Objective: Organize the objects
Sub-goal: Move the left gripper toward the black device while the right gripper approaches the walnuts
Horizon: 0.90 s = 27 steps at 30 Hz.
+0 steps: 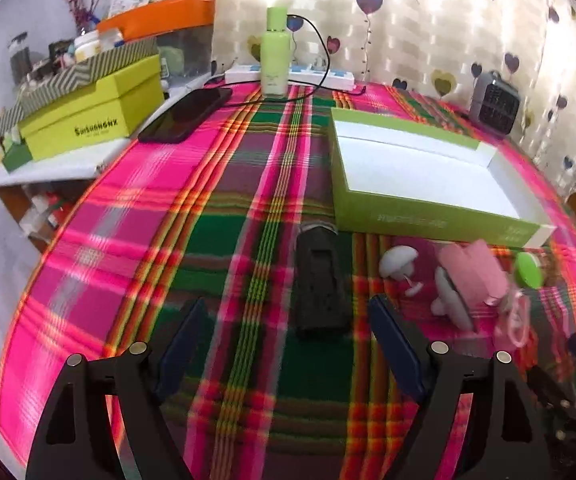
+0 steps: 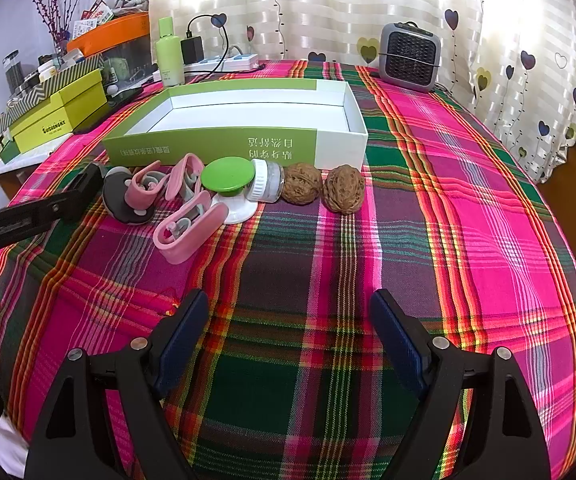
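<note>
An open green box (image 1: 408,212) with a white inside lies on the plaid cloth. In front of it sit two walnuts (image 2: 301,182) (image 2: 344,188), a small jar with a green lid (image 2: 227,174), several pink cases (image 2: 185,232) and a dark round piece (image 2: 121,196). A black oblong device (image 1: 320,284) lies just ahead of my left gripper (image 1: 288,340), which is open and holds nothing. My right gripper (image 2: 288,336) is also open, low over bare cloth, well short of the walnuts. The box (image 2: 207,148) looks empty.
At the back stand a green bottle (image 2: 169,52), a power strip with a charger (image 2: 223,62) and a small grey heater (image 2: 408,58). A phone (image 1: 187,114) and a yellow-green box (image 1: 91,112) lie at the left. The cloth drops off at the right edge.
</note>
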{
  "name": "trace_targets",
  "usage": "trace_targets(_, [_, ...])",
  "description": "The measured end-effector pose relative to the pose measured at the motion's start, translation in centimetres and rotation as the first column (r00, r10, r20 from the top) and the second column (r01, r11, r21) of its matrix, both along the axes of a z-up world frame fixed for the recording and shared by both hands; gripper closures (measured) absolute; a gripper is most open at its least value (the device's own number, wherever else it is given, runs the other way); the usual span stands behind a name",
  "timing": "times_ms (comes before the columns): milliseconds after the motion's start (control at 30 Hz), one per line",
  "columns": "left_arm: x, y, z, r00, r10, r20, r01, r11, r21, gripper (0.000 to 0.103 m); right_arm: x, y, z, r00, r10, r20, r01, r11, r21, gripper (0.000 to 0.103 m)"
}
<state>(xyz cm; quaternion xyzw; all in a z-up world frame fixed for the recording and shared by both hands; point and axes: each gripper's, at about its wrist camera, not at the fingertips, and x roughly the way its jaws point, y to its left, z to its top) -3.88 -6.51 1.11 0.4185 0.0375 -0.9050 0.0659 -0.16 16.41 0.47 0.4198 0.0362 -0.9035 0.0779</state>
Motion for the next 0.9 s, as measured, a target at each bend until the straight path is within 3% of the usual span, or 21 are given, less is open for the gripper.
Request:
trace_targets(133, [-1.3,-0.6,-0.4,0.999,0.018,0.028,-0.018,1.0,-0.012,0.032,-0.1,-0.1,0.1,1.0,0.014,0.003,-0.014,1.0,0.002,0.02])
trace_targets(467, [-1.7,-1.0,-0.8,0.999,0.019,0.029,-0.019,1.0,-0.004,0.036,-1.4,0.8,0.2,0.998,0.067,0.022,-0.067,0.998,0.006,0.021])
trace_targets(733, [-1.7,-0.5,-0.6,1.0,-0.008,0.021,0.008,1.0,0.009,0.048,-3.6,3.6,1.7,1.0,0.002,-0.006,-0.002,1.0,-0.027,0.022])
trace_targets(900, [-1.7,-0.5,-0.5,1.0,-0.02,0.012,0.02,0.999,0.033,0.053,-5.3,4.4,2.3,1.0,-0.03,-0.008,0.029,0.999,-0.042,0.032])
